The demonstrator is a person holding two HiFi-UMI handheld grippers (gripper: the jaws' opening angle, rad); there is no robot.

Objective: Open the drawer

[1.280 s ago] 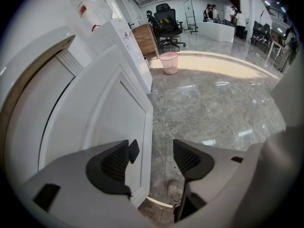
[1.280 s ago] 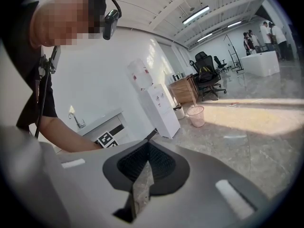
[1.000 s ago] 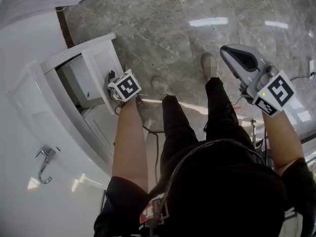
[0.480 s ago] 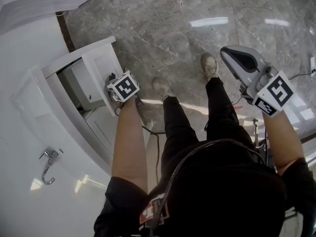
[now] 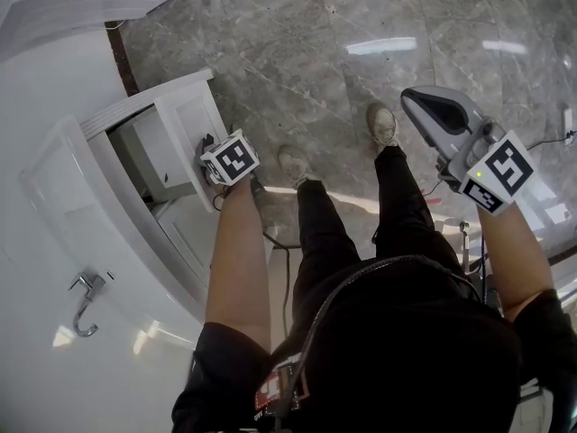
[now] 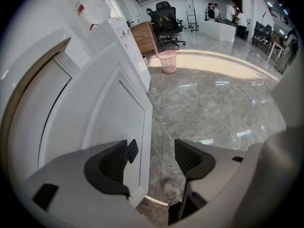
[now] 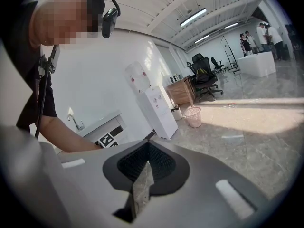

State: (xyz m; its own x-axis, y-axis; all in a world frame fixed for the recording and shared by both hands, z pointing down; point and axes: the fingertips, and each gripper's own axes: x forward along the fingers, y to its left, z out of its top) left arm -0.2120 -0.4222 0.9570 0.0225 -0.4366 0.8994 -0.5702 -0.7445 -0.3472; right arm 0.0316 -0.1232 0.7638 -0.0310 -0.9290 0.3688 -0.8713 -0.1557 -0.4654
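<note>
Drawer [image 5: 185, 124] part-way out of white cabinet [image 5: 54, 206]; front panel right at left gripper [image 5: 206, 152]; right gripper [image 5: 424, 106] well apart over floor, so left hand nearer.

Left gripper view: jaws apart, just been opening, grip released; drawer front [image 6: 95, 127] upright, long edge vertical, lying between pads; small dark tab [image 6: 132, 150] beside left pad, likely handle; nothing pinched.

Right gripper view: right gripper [image 7: 148, 161] clenched on nothing, aimed across room, not at drawer.
</note>
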